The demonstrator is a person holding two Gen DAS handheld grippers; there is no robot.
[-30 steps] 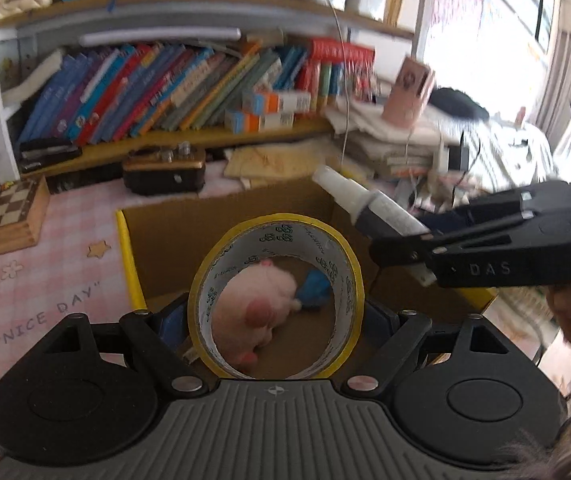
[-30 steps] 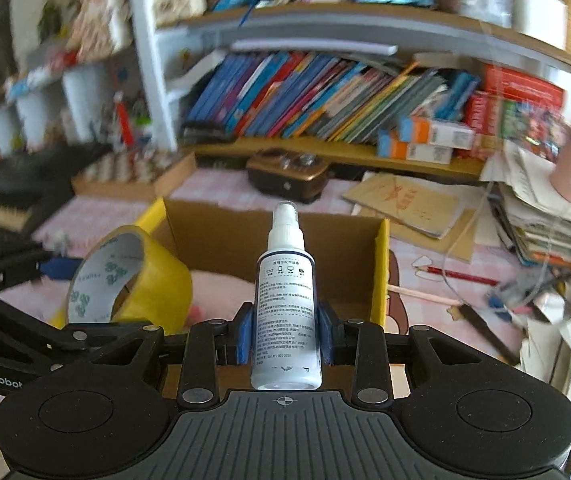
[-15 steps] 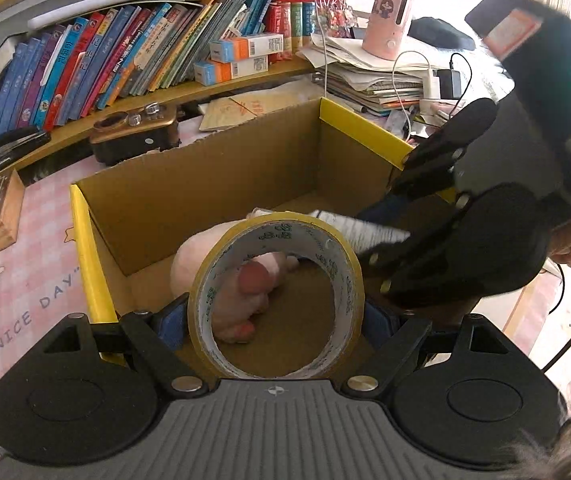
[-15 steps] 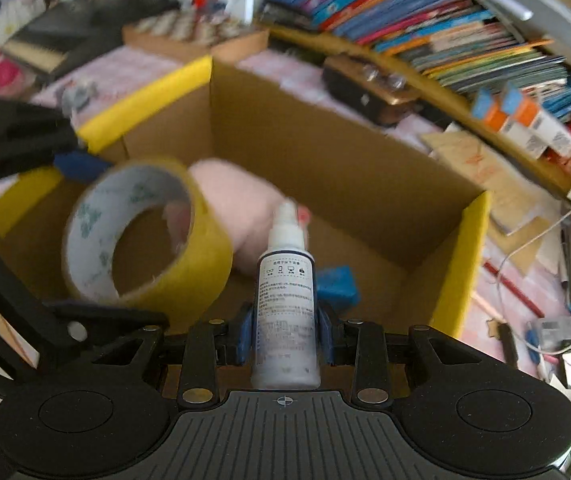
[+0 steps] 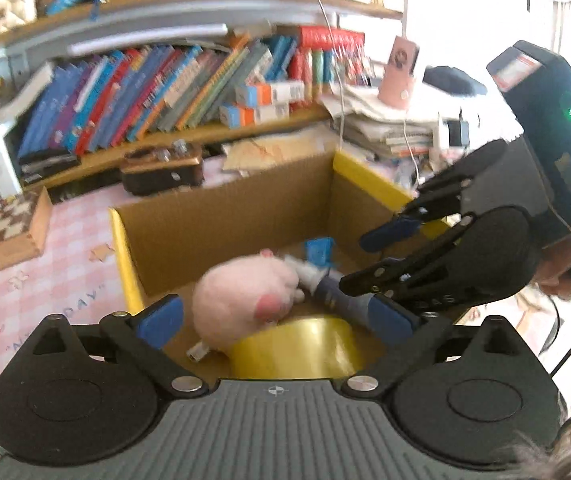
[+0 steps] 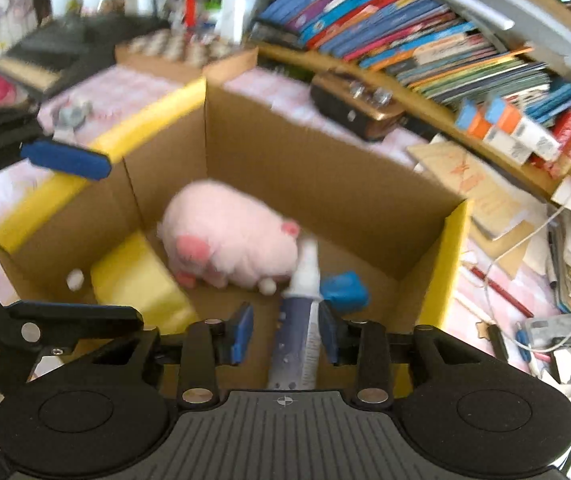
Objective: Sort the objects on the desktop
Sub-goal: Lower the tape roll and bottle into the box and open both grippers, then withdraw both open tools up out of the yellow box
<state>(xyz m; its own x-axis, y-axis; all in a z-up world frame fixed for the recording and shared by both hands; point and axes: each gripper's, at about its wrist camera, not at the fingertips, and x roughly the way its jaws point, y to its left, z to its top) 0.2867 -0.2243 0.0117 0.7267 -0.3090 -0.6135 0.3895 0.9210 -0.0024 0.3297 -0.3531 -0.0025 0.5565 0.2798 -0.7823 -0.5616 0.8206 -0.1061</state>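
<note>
The counter, covered in a pink checked cloth, runs under a long bookshelf crowded with leaning books at the far side. On the counter stands the cardboard box, open at the top, with yellow-lined flaps along its left and right edges.

Inside the box, toward its left half, lies a pink plush toy on its side. Just near of it, against the left wall, rests the yellow tape roll; from the left wrist view the tape roll lies on the box floor below the claw, apart from both fingers. A small blue item sits on the box floor at the right, just beside the spray bottle.

The left claw hangs over the near edge of the box with its blue pads spread wide and nothing between them, so it is released. The right claw is also spread: its blue pads stand off to either side of the spray bottle, with a clear gap at the left pad, while at the right pad I cannot tell whether there is contact. The bottle lies in the box with its white nozzle pointing far, touching the plush toy.

A wooden chessboard sits on the counter at the far left, well apart from the box, and a dark brown case rests just beyond the box's far wall.
</note>
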